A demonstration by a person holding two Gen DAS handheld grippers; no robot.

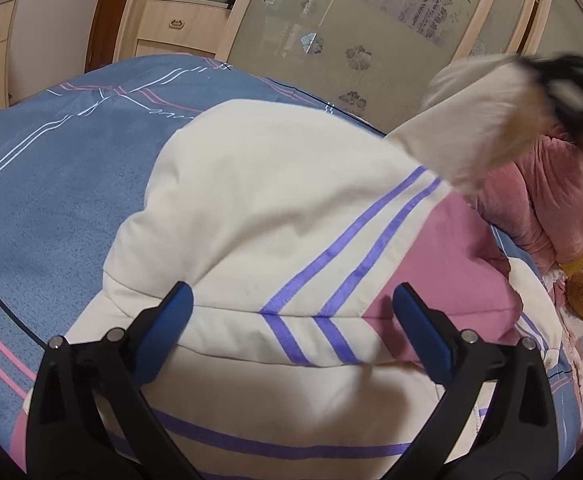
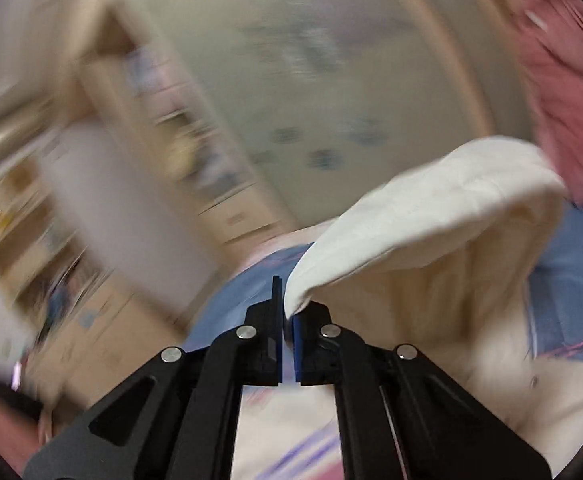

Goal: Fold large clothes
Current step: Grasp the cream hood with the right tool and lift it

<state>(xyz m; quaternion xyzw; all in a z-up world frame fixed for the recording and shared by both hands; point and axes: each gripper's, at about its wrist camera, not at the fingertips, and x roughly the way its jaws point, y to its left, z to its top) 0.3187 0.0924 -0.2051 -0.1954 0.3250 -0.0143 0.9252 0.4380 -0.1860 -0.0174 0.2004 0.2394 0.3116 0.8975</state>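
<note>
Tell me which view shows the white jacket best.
The left wrist view: it is sharp and shows most of the jacket spread on the bed, with its purple stripes, pink panel and one end lifted. The right wrist view is blurred and shows only the cream fabric pinched in the right tool.

No readable text

Nothing legible in either view — only purple stripes on the cream and pink garment [image 1: 291, 208], thin line patterns on the blue bedcover [image 1: 63, 168], and flower motifs on the frosted wardrobe door [image 1: 355, 56] — no letters, no numbers, no brand marks.
</note>
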